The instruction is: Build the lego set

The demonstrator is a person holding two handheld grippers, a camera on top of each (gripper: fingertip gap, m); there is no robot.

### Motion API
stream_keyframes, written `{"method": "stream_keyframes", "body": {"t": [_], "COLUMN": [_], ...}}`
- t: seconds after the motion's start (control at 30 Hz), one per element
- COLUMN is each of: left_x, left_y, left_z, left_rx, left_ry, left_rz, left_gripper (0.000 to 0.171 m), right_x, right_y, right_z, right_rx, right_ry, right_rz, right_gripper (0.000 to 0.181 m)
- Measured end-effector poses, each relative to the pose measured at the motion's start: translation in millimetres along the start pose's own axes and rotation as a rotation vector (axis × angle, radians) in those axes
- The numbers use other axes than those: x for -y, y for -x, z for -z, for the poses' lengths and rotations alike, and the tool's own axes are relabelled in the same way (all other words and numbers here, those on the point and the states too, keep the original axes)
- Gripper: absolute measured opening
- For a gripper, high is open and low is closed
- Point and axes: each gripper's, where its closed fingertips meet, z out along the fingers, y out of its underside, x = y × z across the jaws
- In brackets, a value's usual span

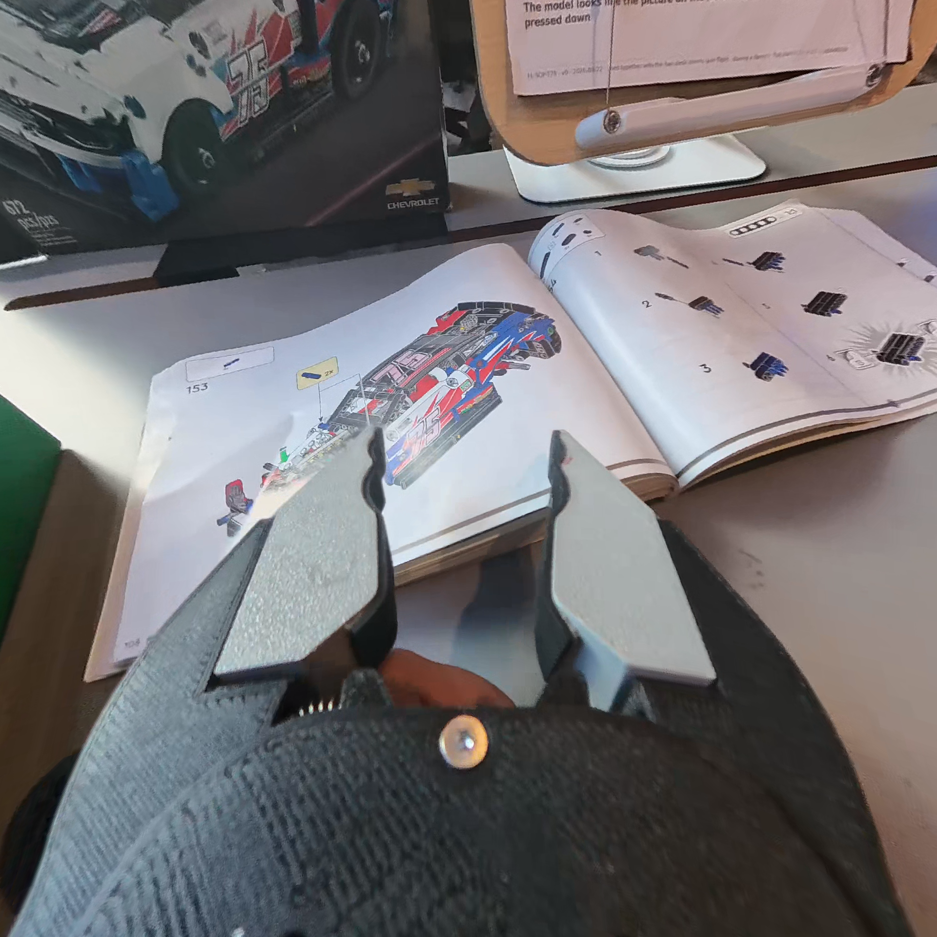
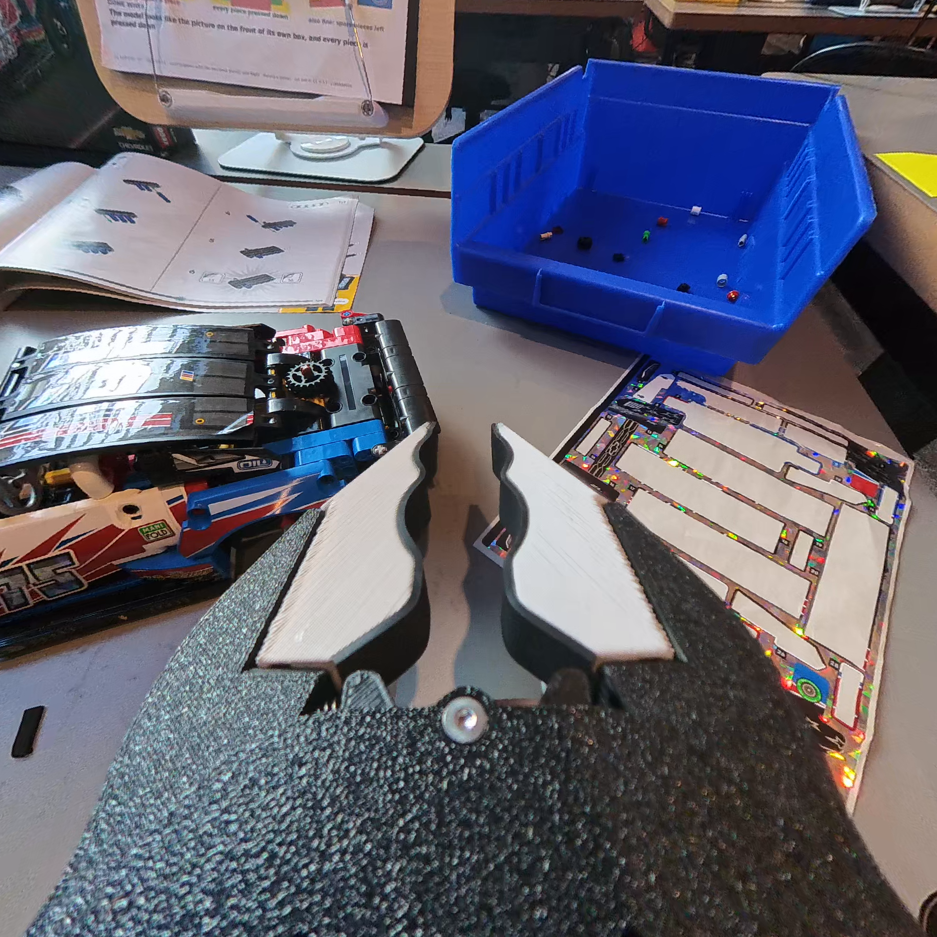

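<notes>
My left gripper (image 1: pixel 464 436) and right gripper (image 2: pixel 464 428) both hang with jaws apart, empty. The car (image 2: pixel 167 446) sits left of frame; I should match the manual (image 1: pixel 355 431) before picking from the bin (image 2: pixel 659 324).

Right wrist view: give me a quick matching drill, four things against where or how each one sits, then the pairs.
Things:
1. car model
2. blue bin
3. sticker sheet
4. instruction booklet

Places or states:
A. lies flat on the table, just right of the right gripper, most stickers already peeled off
B. lies open behind the car
C. sits left of the gripper, its black roof panels facing up
D. stands far right on the table, with a few small loose pieces on its floor

Pairs: 1-C, 2-D, 3-A, 4-B
</notes>
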Motion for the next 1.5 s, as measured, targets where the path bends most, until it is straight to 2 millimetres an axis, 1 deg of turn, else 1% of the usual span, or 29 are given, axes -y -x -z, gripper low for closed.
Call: {"method": "stream_keyframes", "body": {"t": [0.1,0.17,0.23,0.33,0.5,0.57,0.63,0.67,0.7,0.73,0.77,0.83,0.9,0.93,0.97,1.0,1.03,1.1,1.13,1.23,1.3,1.37,1.4,1.43,1.47,1.5], "left_x": [-9,-11,-10,-4,-7,-12,-24,-33,-42,-43,-43,-44,-44,-44,-44,-44,-44,-44,-44,-43,-42,-41,-40,-39,-38,-37], "left_y": [-10,-18,-17,0,36,44,42,37,31,31,31,29,26,23,20,16,13,12,11,0,-9,-18,-25,-33,-40,-44], "left_z": [0,1,2,1,-5,-8,-13,-15,-18,-19,-19,-18,-17,-17,-16,-16,-15,-15,-14,-12,-10,-7,-4,-1,3,5], "left_rx": [-0.043,-0.074,-0.071,-0.037,0.030,0.041,0.009,-0.026,-0.059,-0.060,-0.056,-0.061,-0.067,-0.073,-0.077,-0.084,-0.090,-0.093,-0.101,-0.161,-0.194,-0.231,-0.264,-0.309,-0.350,-0.366], "left_ry": [0.048,0.059,0.052,0.040,0.086,0.121,0.184,0.235,0.282,0.274,0.277,0.283,0.286,0.286,0.286,0.285,0.284,0.286,0.286,0.289,0.289,0.291,0.295,0.300,0.302,0.301], "left_rz": [0.050,0.055,0.059,0.096,0.171,0.178,0.191,0.203,0.210,0.202,0.198,0.185,0.174,0.166,0.156,0.149,0.142,0.137,0.142,0.165,0.161,0.158,0.172,0.186,0.191,0.192], "left_gripper": [0.062,0.064,0.069,0.069,0.070,0.070,0.070,0.069,0.071,0.071,0.071,0.071,0.073,0.075,0.075,0.072,0.071,0.071,0.071,0.071,0.071,0.060,0.058,0.065,0.079,0.084], "right_x": [2,4,5,7,8,9,14,21,34,55,80,127,163,176,183,187,188,183,177,147,125,108,103,99,97,95], "right_y": [-2,-5,-8,-11,-12,-10,-9,-13,-16,-16,-10,11,45,66,89,113,136,177,196,246,279,307,320,334,346,358], "right_z": [1,2,3,4,3,2,3,6,11,17,23,26,17,9,-2,-14,-26,-53,-67,-111,-134,-151,-158,-163,-169,-175], "right_rx": [0.003,-0.004,-0.014,-0.025,-0.032,-0.015,-0.005,-0.038,-0.088,-0.123,-0.135,-0.084,0.043,0.119,0.199,0.281,0.352,0.457,0.500,0.597,0.679,0.742,0.768,0.795,0.816,0.828], "right_ry": [-0.013,-0.027,-0.038,-0.052,-0.056,-0.063,-0.087,-0.110,-0.147,-0.199,-0.253,-0.311,-0.308,-0.279,-0.232,-0.175,-0.117,-0.004,0.056,0.256,0.384,0.484,0.518,0.546,0.570,0.589], "right_rz": [-0.022,-0.040,-0.058,-0.071,-0.066,-0.064,-0.046,-0.004,0.054,0.108,0.146,0.172,0.164,0.160,0.165,0.179,0.202,0.267,0.308,0.407,0.421,0.417,0.409,0.400,0.392,0.385], "right_gripper": [0.021,0.021,0.021,0.021,0.021,0.021,0.020,0.016,0.016,0.016,0.016,0.018,0.026,0.029,0.034,0.041,0.043,0.044,0.045,0.048,0.050,0.052,0.052,0.052,0.052,0.052]}}
